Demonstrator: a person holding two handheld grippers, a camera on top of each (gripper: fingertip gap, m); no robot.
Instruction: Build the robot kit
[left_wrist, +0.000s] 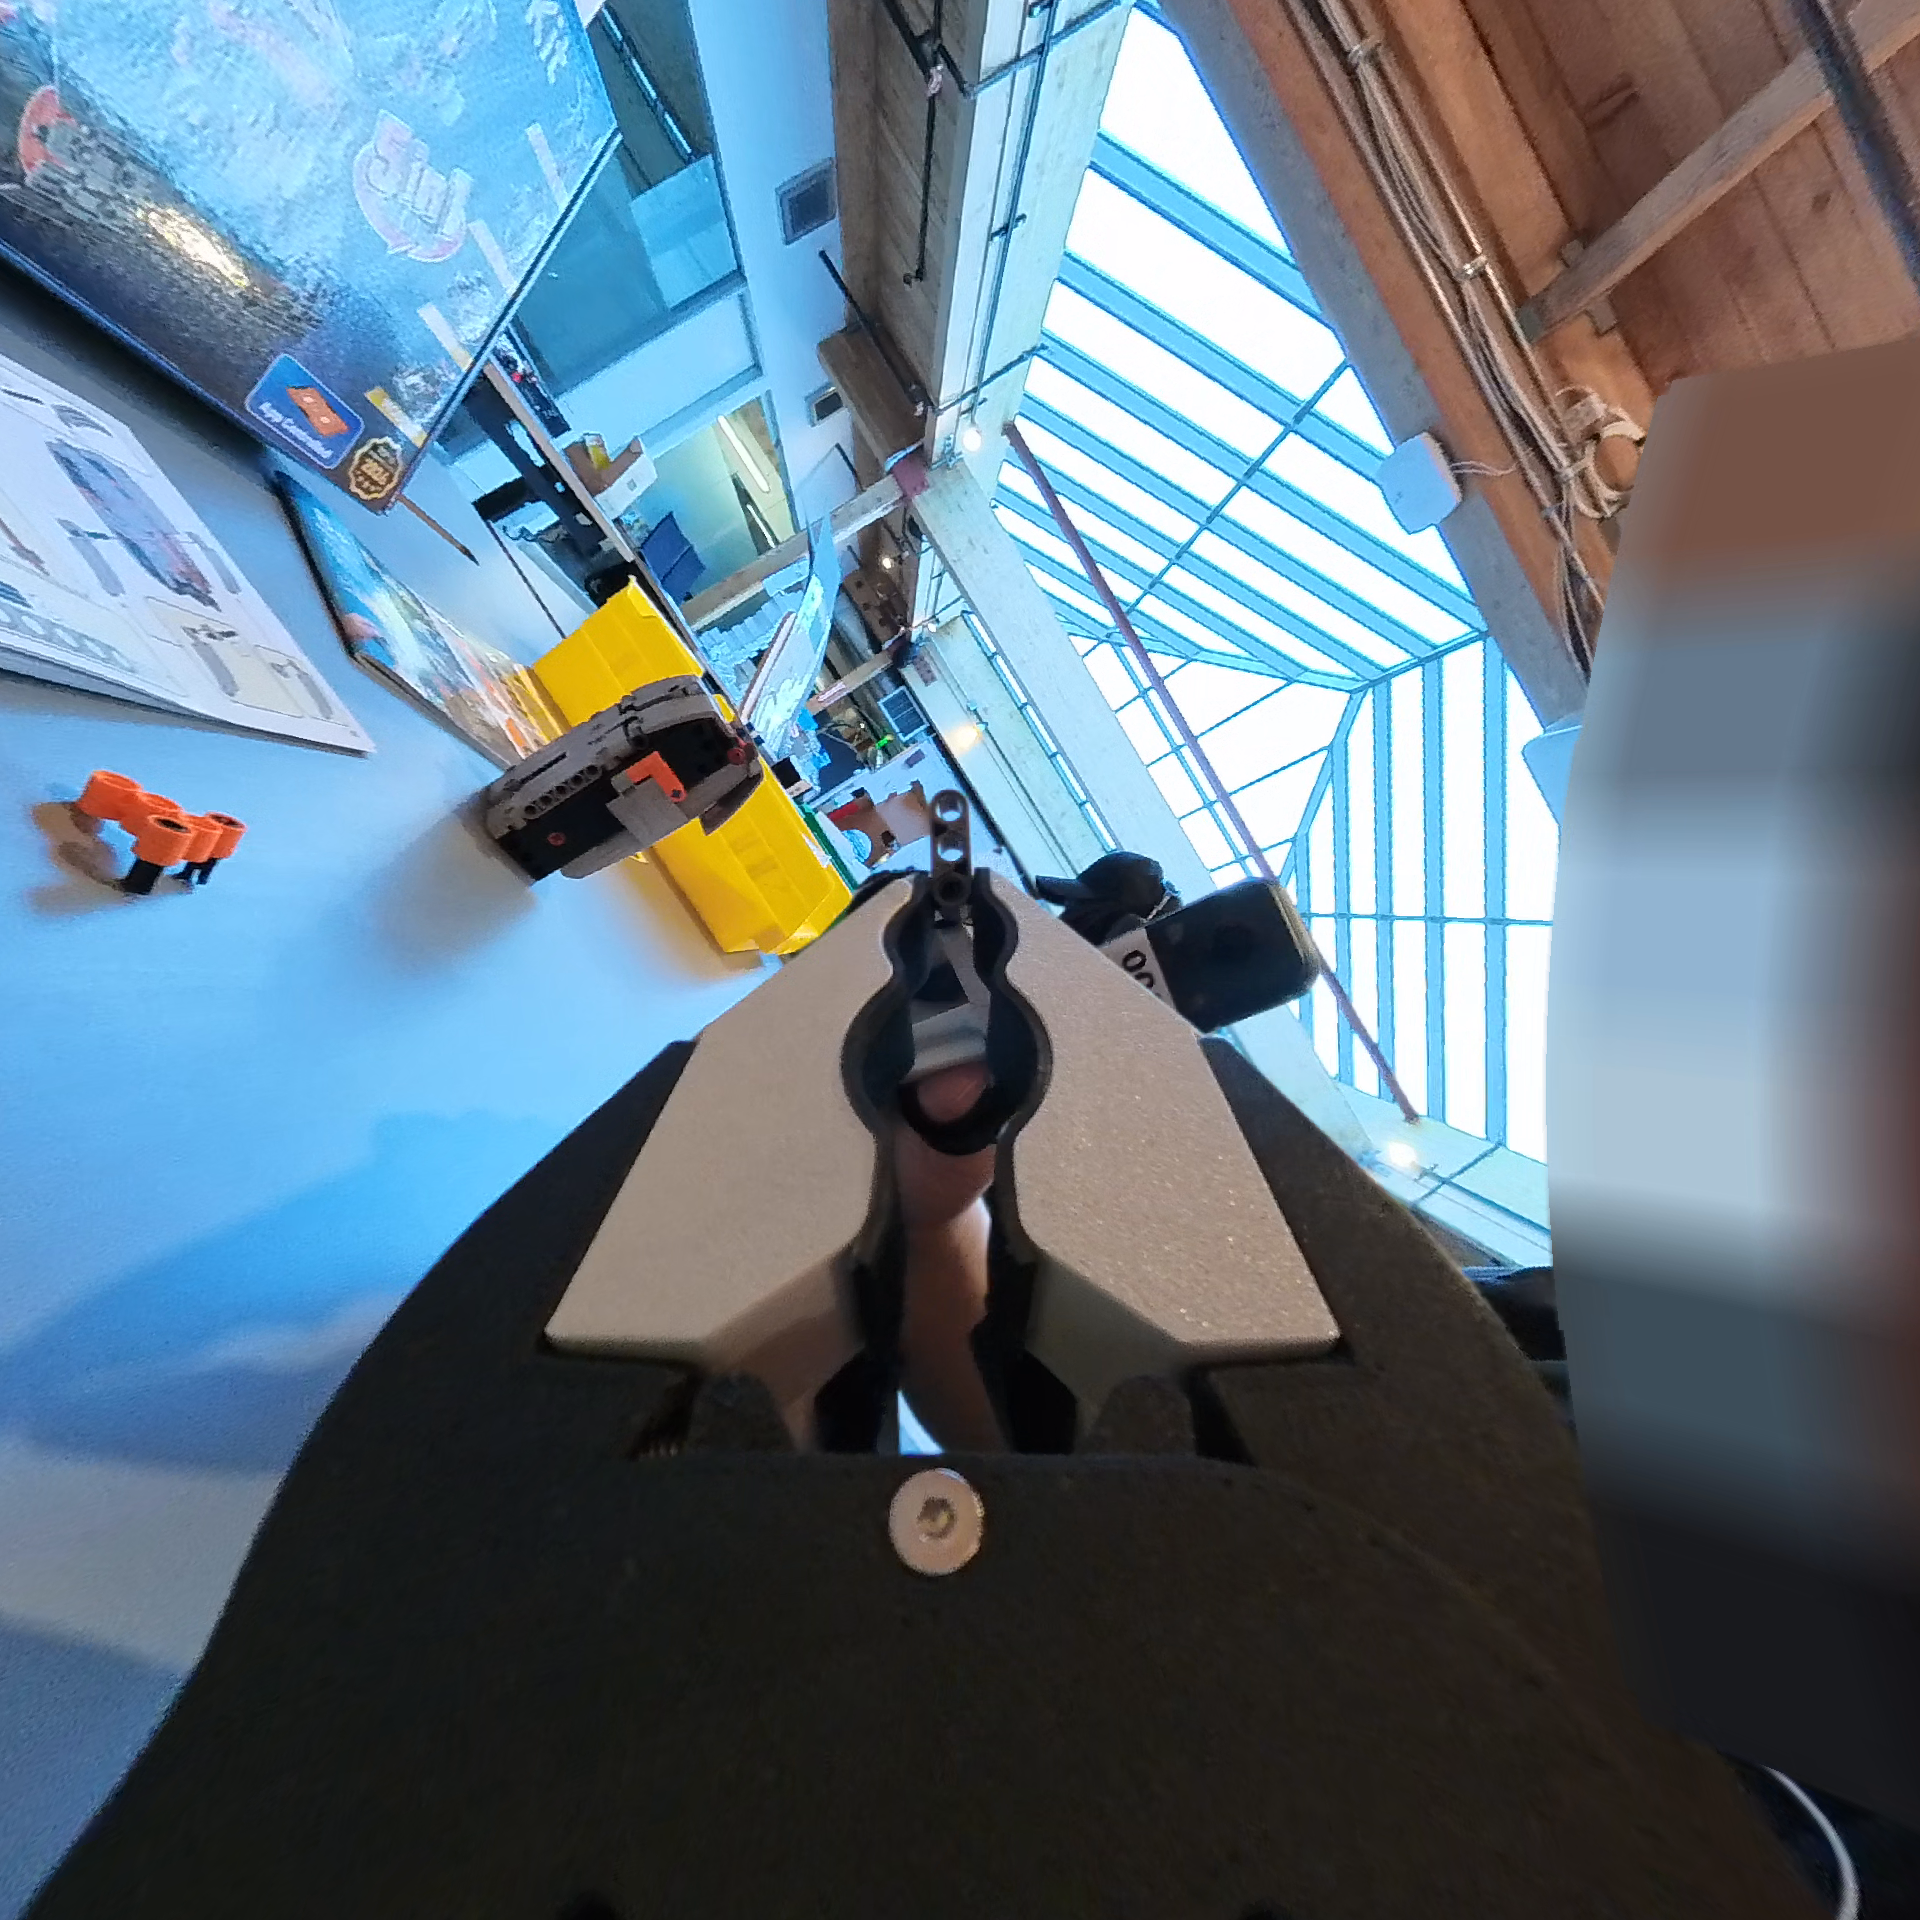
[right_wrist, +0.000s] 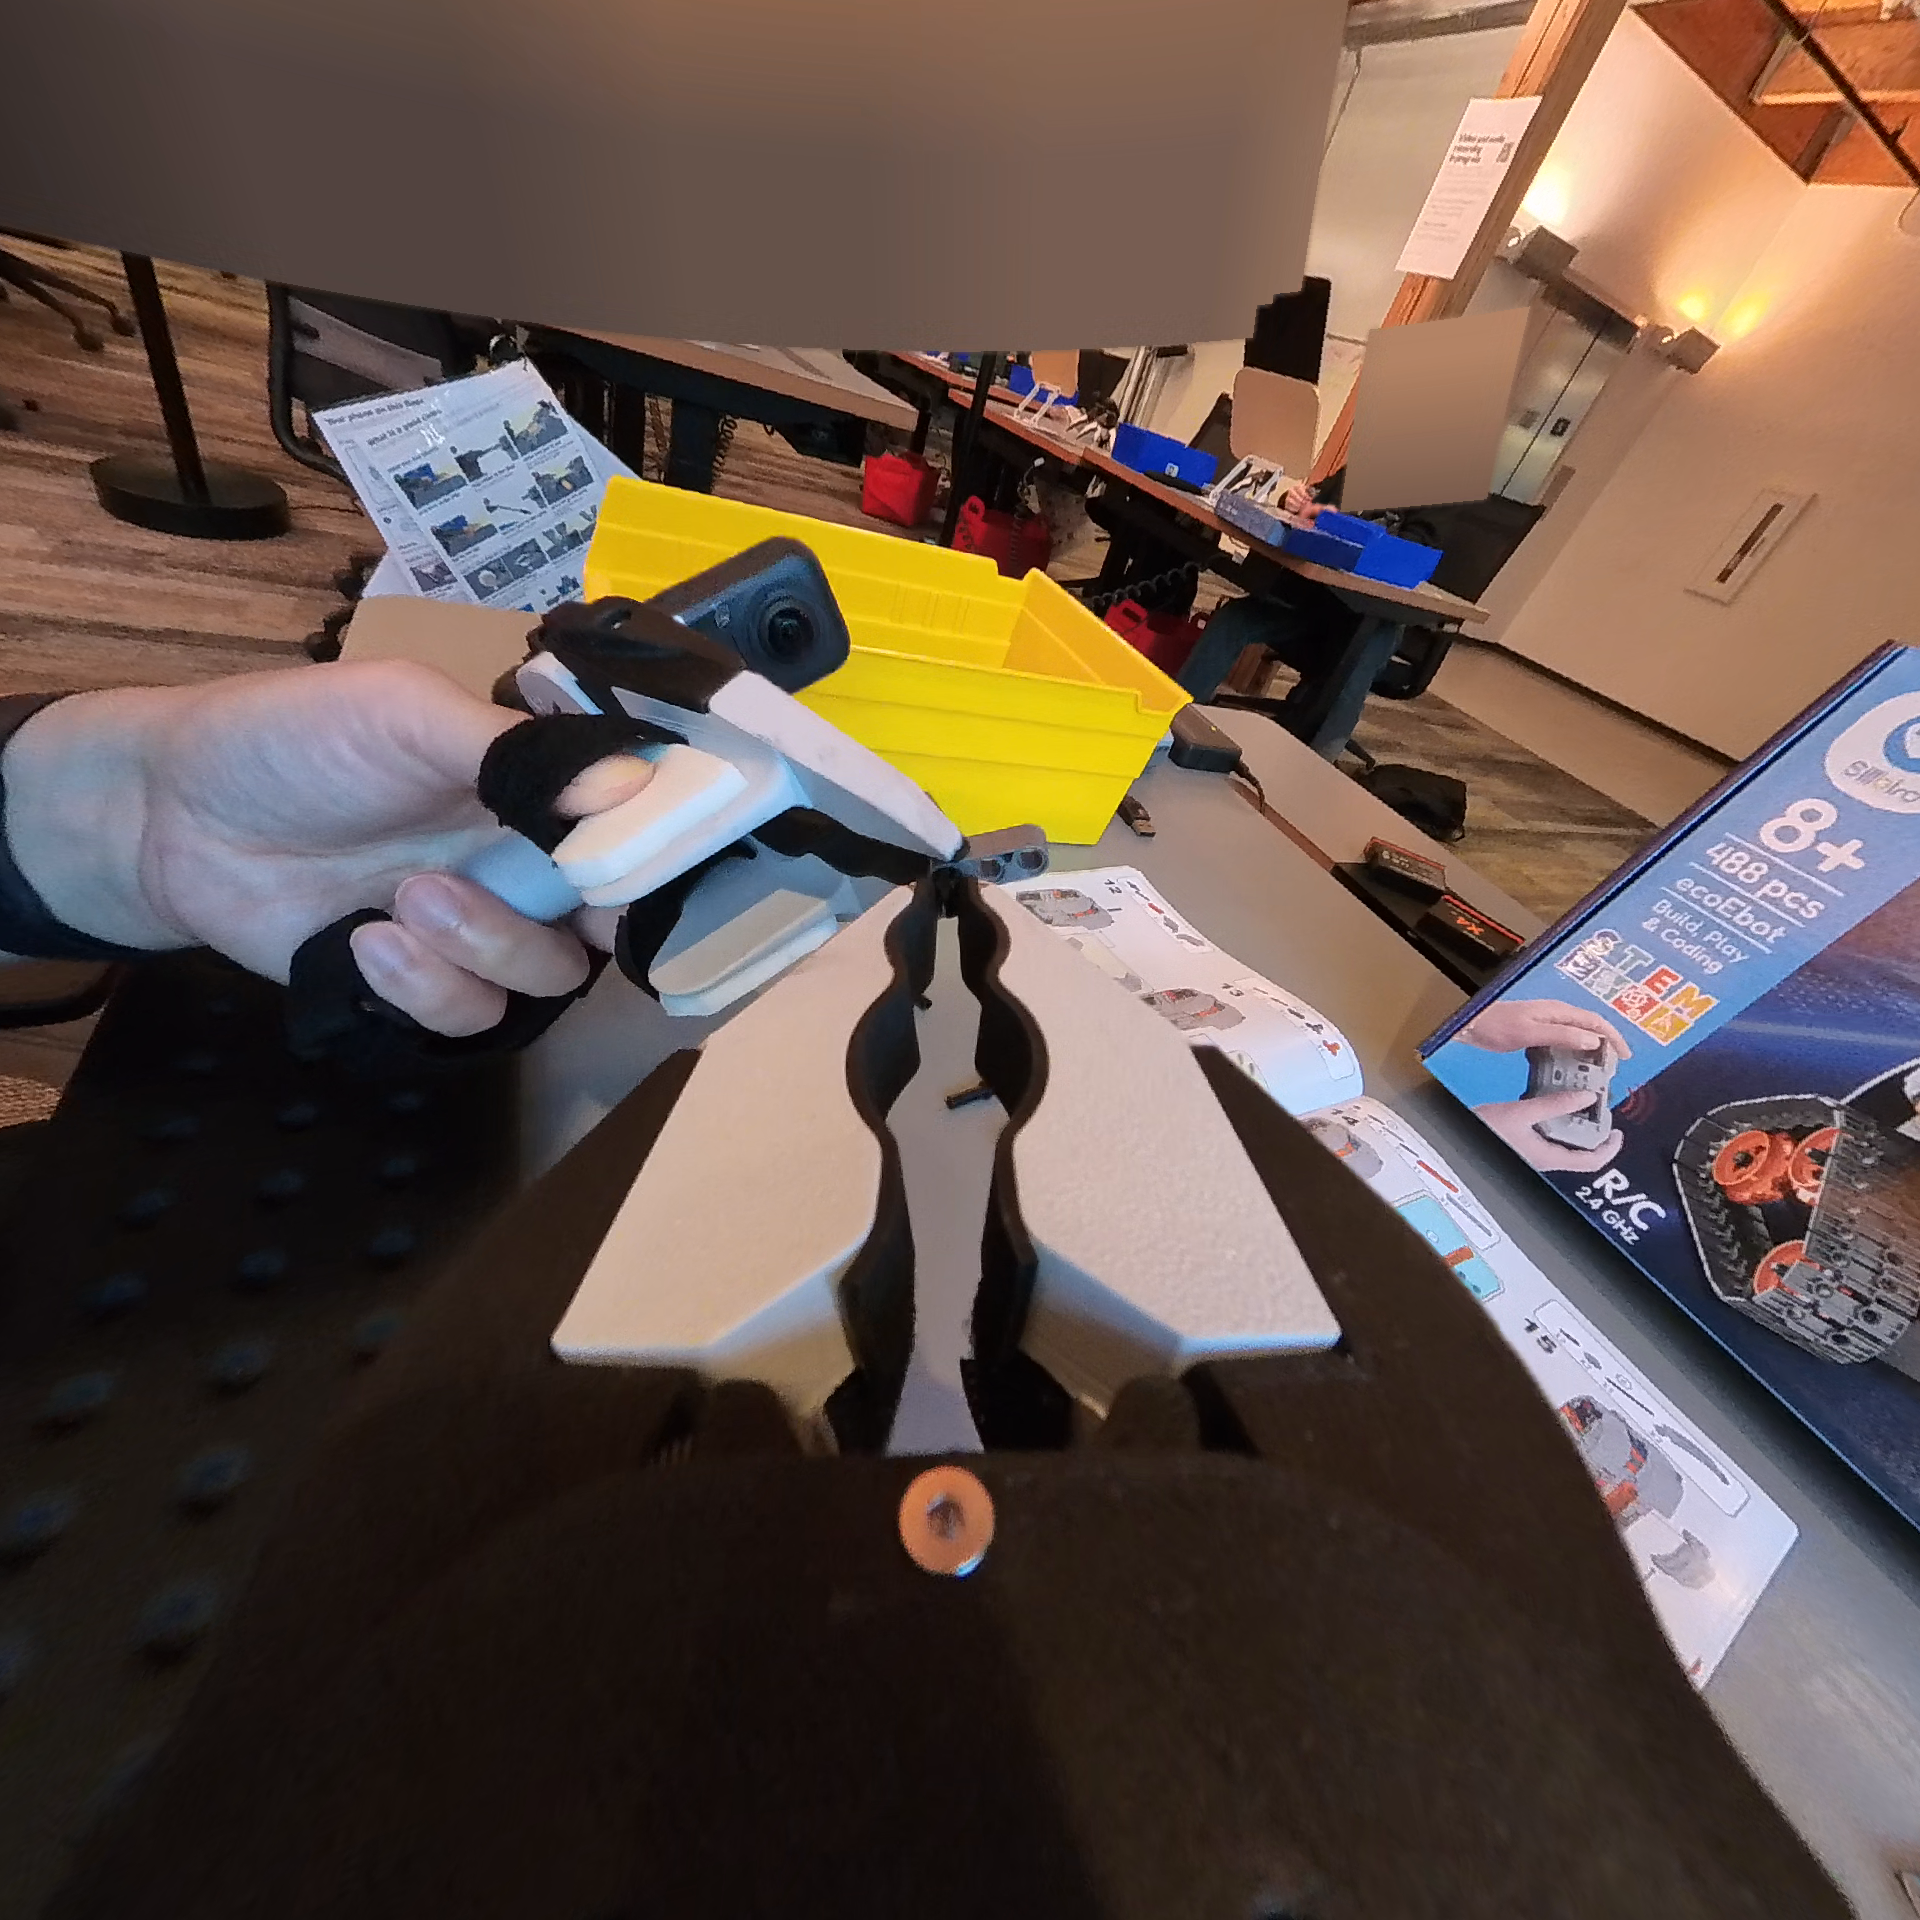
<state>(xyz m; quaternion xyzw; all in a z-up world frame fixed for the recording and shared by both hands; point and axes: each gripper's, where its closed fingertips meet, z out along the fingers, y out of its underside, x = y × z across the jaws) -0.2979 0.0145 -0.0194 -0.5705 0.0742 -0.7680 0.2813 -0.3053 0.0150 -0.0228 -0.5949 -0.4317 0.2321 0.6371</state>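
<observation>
My left gripper (left_wrist: 948, 896) is shut on a small dark grey beam with holes (left_wrist: 950, 831) that sticks out past its tips. In the right wrist view a gloved hand (right_wrist: 312, 831) holds this left gripper (right_wrist: 951, 847), and the grey beam (right_wrist: 1006, 860) points right from its tips. My right gripper (right_wrist: 945, 891) is shut, its tips pinching a tiny black pin (right_wrist: 948, 878) right against the near end of the beam. Both are held above the grey table (right_wrist: 1299, 831). Another small black pin (right_wrist: 966, 1094) lies on the table below, seen between the fingers.
A yellow bin (right_wrist: 935, 686) stands behind. An open instruction booklet (right_wrist: 1247, 997) and a blue kit box (right_wrist: 1714, 1039) lie to the right. In the left wrist view a grey-black brick assembly (left_wrist: 623, 779) and an orange part (left_wrist: 156, 826) sit on the table (left_wrist: 312, 1039). Both grippers' tips are close together, under 4 cm apart.
</observation>
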